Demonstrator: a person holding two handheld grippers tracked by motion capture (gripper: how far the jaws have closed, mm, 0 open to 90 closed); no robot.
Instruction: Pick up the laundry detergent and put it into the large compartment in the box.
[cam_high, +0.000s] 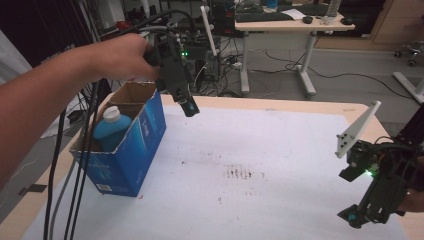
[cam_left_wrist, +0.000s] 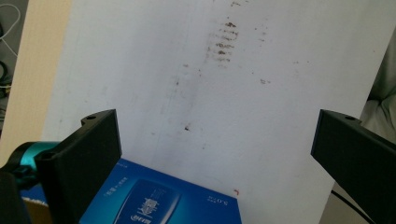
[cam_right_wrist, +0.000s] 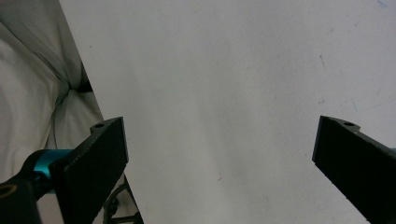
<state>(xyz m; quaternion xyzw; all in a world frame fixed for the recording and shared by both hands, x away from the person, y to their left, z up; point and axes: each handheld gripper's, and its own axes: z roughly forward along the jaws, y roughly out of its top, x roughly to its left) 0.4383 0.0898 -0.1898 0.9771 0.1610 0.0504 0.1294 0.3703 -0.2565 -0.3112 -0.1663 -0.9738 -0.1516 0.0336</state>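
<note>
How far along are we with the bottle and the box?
Done: the blue bottle stands inside the open blue box. In hand: nothing; the left tongs hover open just past the box's rim, the right tongs open near the table's right edge. Left, probably: closing the flaps.

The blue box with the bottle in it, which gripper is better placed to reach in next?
Left. The left gripper hovers open beside the blue box; the right gripper sits far across the table.
</note>
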